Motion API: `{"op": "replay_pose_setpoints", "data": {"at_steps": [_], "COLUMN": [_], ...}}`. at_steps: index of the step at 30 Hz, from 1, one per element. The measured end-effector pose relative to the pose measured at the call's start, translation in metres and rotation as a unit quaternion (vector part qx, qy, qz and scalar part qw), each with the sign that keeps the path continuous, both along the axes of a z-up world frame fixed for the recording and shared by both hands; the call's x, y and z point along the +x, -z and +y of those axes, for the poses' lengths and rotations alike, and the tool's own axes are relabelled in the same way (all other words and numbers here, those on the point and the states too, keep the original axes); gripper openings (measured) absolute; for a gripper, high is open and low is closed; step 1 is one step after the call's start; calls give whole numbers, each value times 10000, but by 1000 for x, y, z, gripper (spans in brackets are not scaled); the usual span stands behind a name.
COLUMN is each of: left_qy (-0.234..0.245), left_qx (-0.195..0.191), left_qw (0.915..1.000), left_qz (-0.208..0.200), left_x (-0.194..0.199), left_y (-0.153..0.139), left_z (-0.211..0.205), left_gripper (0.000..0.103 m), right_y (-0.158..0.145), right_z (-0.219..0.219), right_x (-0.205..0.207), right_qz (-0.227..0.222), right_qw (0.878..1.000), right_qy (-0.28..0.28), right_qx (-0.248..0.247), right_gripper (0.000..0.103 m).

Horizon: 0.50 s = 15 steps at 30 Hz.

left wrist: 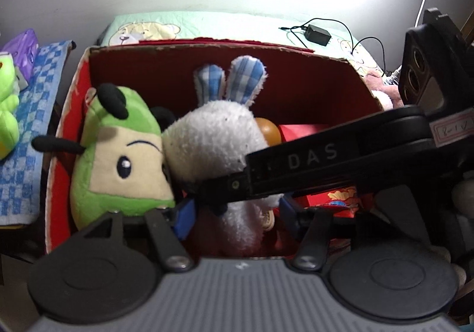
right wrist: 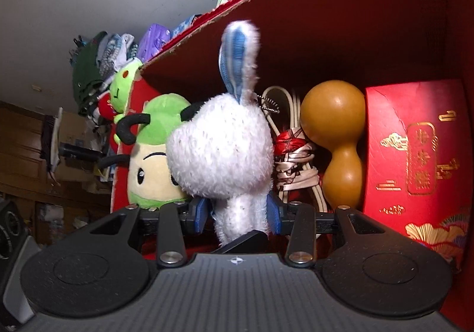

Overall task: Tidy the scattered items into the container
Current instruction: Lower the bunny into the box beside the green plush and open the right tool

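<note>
A red cardboard box [left wrist: 183, 49] holds a green plush [left wrist: 118, 154], a white plush rabbit [left wrist: 213, 142] with blue checked ears, a brown gourd [right wrist: 334, 136], a red gift packet [right wrist: 414, 154] and a tied cord [right wrist: 293, 166]. My right gripper [right wrist: 239, 215] is inside the box and shut on the white rabbit's [right wrist: 225, 148] body, holding it upright. My left gripper [left wrist: 237, 213] hovers open over the box's near side, with the rabbit's body between its blue pads without a visible squeeze. The right gripper's black body [left wrist: 340, 160] crosses the left wrist view.
A blue checked towel [left wrist: 26, 130] and another green plush [left wrist: 7, 107] lie left of the box. A pale quilt [left wrist: 207, 27] with a black charger [left wrist: 318, 34] lies behind it. A pink plush [left wrist: 382, 89] sits at the right.
</note>
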State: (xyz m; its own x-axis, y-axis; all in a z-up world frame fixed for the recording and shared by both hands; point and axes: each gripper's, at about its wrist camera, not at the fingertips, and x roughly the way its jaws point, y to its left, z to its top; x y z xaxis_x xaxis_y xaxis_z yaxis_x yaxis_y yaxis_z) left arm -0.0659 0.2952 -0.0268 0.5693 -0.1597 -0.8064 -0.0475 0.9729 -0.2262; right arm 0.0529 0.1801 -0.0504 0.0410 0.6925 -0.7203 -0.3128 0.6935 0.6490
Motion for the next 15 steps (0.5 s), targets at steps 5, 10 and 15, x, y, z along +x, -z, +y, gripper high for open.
{"op": "replay_pose_setpoints", "data": {"at_steps": [5,10,15], "left_qy": [-23,-39,-74], "left_qx": [-53,-145,-276], "left_qw": [10000,9999,9996], "left_qz": [-26,-31,-36], "left_x": [-1,-3,-5], "left_y": [0,-1,-3], "left_z": [0,2,3], "left_gripper": [57,60,59], "right_y": [-5,-17,-22], "right_z": [-4,-11,-23], "right_x": [-2,-7,-6], "right_qz": [-247,-614,-728], "right_qw": [9997,9981,9961], "right_qy": [-8,88,495], "right_qx": [-44,-1,79], "right_gripper": [51,61,53]}}
